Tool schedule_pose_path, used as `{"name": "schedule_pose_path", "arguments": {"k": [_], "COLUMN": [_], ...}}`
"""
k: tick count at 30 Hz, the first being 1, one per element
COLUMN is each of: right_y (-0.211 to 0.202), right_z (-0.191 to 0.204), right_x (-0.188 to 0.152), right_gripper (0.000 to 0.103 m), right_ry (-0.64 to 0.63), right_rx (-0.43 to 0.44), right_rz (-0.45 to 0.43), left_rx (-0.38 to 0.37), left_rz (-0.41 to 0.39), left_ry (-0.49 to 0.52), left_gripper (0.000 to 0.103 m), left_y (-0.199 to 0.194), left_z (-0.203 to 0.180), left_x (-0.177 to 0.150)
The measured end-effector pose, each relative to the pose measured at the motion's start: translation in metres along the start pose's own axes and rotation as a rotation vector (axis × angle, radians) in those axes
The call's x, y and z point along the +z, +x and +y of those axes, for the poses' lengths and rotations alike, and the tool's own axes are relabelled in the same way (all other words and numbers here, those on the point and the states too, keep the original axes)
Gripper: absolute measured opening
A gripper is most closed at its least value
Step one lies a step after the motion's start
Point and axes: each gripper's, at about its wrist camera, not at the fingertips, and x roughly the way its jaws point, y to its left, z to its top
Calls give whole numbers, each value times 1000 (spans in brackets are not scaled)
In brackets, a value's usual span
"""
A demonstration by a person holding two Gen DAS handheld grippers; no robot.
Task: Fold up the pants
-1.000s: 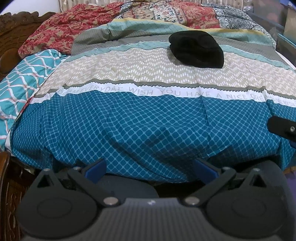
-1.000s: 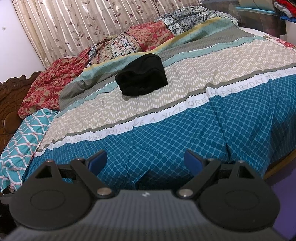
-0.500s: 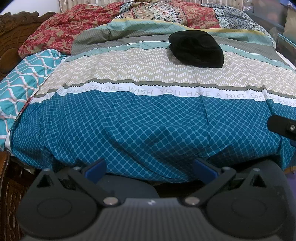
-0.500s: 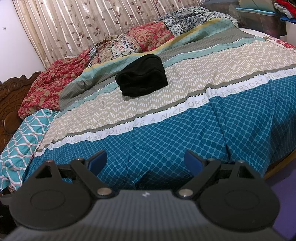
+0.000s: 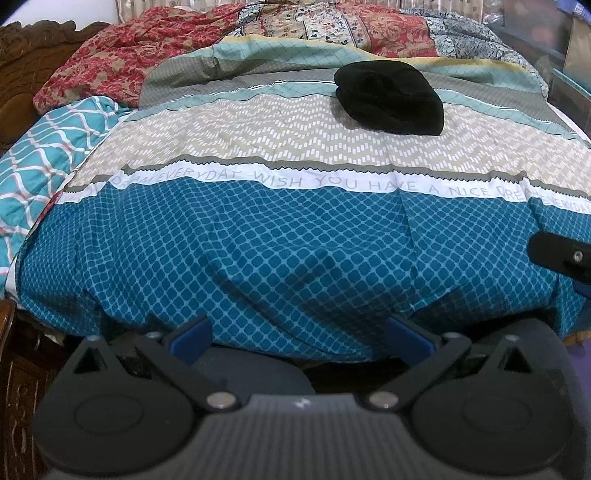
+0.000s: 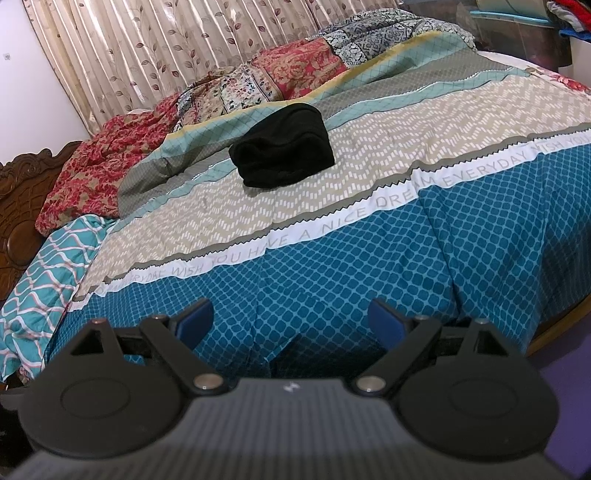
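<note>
Left wrist view: my left gripper (image 5: 299,338) hangs at the near edge of the bed (image 5: 295,258), fingers spread wide and empty. The black pants (image 5: 389,98) lie in a compact bundle well apart from me, far back on the beige zigzag band of the bedspread (image 5: 258,140). At the right edge a dark part of my right gripper (image 5: 557,254) shows — no contact with anything.

Judgement: the bundle already looks folded, so the step in hand is either a check or a fresh reach. To do it well, I should cross the blue checked zone low and level, and pinch only pants cloth, not the spread beneath.

Right wrist view: my right gripper (image 6: 291,321) is likewise spread and holds nothing. The pants sit upright as a rolled stack, near the grey band.

Containers: a clear storage bin (image 6: 517,26) stands at the far right corner — its contents cannot be read.
</note>
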Motion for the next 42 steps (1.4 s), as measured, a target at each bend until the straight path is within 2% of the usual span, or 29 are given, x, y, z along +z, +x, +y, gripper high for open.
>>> {"name": "schedule_pose_path", "arguments": {"k": [42], "right_y": [1], "right_z": [-2], "right_x": [-1], "right_gripper": [92], "right_ry": [0], "right_rx": [2], "right_rz": [7], "left_rx": [-1], "left_rz": [21], "left_ry": [14], "left_gripper": [103], "left_y": [5], "left_z": [0], "left_x": [0]}}
